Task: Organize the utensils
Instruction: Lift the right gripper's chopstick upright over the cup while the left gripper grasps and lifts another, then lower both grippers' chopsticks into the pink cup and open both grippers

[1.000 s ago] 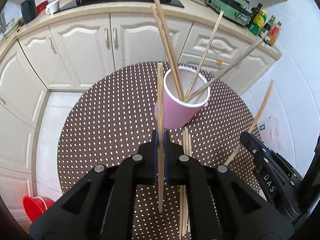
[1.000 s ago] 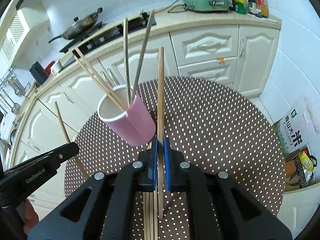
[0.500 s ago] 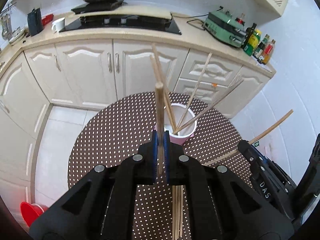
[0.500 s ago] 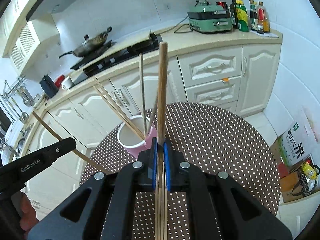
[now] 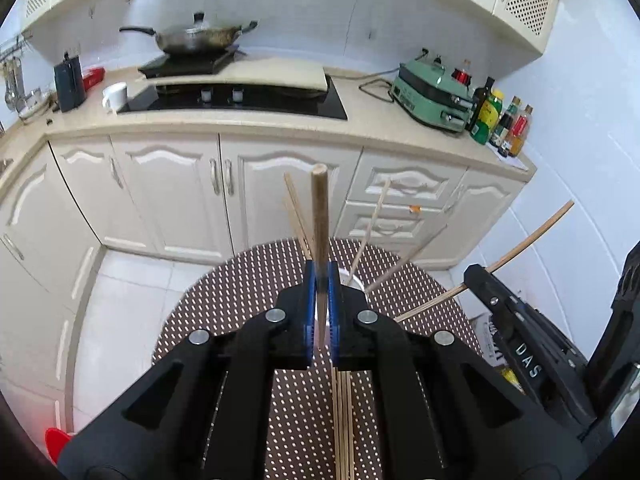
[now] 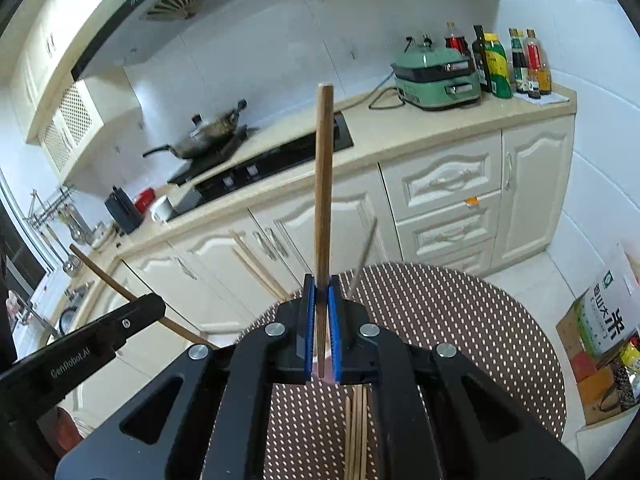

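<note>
My left gripper is shut on one wooden chopstick that stands up between its blue pads. My right gripper is shut on another chopstick, also upright. Both hang above a round table with a brown dotted cloth. The pink cup is mostly hidden behind the jaws; only its white rim shows. Several chopsticks lean out of it. Several loose chopsticks lie on the cloth under the grippers. In each wrist view the other gripper shows at the side with its stick.
Cream cabinets and a counter stand behind the table, with a hob, a wok, a green appliance and bottles. A box with a rice bag sits on the floor at the right.
Both grippers have risen with their chopsticks and tilted up. The cup has dropped low in both views and slipped behind the jaws; more of the counter and wall shows.
</note>
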Tool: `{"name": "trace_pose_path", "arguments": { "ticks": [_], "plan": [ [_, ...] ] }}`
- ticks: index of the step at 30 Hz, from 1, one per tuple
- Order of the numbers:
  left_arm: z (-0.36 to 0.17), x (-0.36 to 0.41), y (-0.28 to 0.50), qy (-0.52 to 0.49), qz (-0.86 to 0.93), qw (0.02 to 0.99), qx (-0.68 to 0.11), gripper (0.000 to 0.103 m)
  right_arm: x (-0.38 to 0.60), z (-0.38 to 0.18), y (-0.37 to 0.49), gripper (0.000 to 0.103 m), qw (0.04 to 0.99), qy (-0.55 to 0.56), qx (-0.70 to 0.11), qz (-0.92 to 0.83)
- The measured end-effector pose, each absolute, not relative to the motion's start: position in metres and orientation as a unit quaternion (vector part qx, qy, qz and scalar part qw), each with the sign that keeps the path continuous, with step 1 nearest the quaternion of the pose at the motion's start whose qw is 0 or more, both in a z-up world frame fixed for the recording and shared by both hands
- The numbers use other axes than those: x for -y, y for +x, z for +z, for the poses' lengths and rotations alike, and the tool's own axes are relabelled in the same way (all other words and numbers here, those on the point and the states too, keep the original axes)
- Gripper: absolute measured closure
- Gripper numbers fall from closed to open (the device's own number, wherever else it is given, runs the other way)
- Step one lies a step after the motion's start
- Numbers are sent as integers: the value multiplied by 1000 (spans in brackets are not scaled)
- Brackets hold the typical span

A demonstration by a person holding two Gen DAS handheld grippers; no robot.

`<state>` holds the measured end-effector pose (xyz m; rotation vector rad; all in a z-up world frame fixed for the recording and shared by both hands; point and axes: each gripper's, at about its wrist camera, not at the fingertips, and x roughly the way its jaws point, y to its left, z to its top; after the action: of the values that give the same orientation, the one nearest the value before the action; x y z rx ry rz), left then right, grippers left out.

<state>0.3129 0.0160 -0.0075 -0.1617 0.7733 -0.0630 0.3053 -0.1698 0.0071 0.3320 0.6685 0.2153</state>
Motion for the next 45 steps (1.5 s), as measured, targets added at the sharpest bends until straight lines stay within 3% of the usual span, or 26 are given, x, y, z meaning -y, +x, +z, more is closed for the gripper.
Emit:
{"name": "trace_pose_path", "arguments": {
  "ticks": [13, 29, 45],
  "plan": [
    [24, -18, 340, -79, -27, 933, -351, 97, 171, 20, 335, 98, 929, 169, -313, 102],
    [-55, -21, 391, -105, -40, 890, -441, 97, 157, -48, 357, 98, 897, 168, -400, 82],
    [-104, -29, 415, -119, -56, 878, -460, 96, 148, -85, 374, 97, 876, 178, -443, 70]
  ]
}}
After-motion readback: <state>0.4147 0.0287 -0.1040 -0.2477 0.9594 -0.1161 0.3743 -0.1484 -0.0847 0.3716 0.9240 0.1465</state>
